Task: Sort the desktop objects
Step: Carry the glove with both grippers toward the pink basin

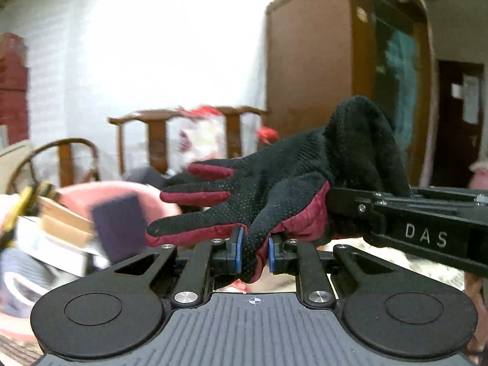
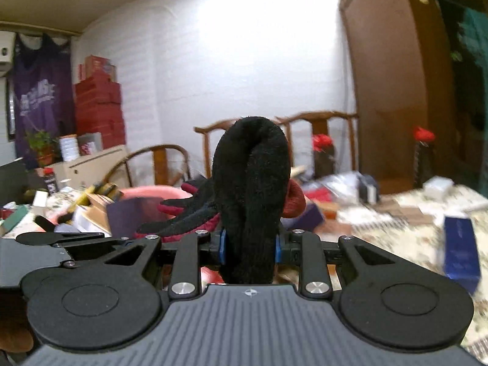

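Note:
A black and dark red glove (image 1: 274, 189) hangs in the air between both grippers. My left gripper (image 1: 253, 254) is shut on its thumb, with the glove's fingers pointing left. My right gripper (image 2: 249, 248) is shut on the glove's black fleece cuff (image 2: 253, 189), which bulges up between its jaws. In the left wrist view the right gripper's body (image 1: 427, 222) reaches in from the right to the cuff. In the right wrist view the left gripper's body (image 2: 45, 250) shows at the lower left.
Below lies a cluttered table with a floral cloth (image 2: 405, 238). On it are a pink basin (image 1: 122, 195), a dark purple box (image 1: 119, 225), stacked cardboard and white boxes (image 1: 61, 228), and a blue box (image 2: 460, 250). Wooden chairs (image 1: 158, 140) and a brown cabinet (image 1: 320, 61) stand behind.

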A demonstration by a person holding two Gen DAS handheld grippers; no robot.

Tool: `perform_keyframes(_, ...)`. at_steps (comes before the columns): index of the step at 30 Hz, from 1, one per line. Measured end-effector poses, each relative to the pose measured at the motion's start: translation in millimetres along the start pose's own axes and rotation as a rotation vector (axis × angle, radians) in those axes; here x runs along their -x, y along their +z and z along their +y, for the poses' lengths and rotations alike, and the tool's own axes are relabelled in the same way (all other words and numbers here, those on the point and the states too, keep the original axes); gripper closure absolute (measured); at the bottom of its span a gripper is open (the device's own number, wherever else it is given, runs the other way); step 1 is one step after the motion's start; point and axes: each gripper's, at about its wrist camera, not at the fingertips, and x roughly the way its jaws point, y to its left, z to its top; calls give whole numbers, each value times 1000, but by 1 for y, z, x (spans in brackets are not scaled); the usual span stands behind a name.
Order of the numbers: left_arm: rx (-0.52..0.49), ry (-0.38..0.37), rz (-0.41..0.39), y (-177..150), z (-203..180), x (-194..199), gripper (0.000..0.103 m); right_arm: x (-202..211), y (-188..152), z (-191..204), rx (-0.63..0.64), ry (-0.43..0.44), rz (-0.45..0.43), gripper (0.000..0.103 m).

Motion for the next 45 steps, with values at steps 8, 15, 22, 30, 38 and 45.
perform_keyframes(8, 39, 148, -87, 34, 53, 33, 90, -11, 37, 56, 53, 132, -78, 72)
perform_keyframes(15, 77, 268, -130, 51, 94, 54, 90, -30, 67, 103, 72, 256, -115, 72)
perform_keyframes(22, 110, 388, -108, 48, 137, 57, 89, -63, 75, 141, 44, 367, -85, 72)
perform_keyframes(30, 140, 432, -32, 31, 164, 41, 89, -110, 59, 177, 73, 376, -4, 72)
perform_keyframes(38, 141, 469, 64, 29, 180, -5, 79, -161, 50, 190, 108, 348, 114, 72)
perform_keyframes(45, 135, 530, 185, 31, 196, -50, 69, -222, 52, 196, 71, 325, 342, 71)
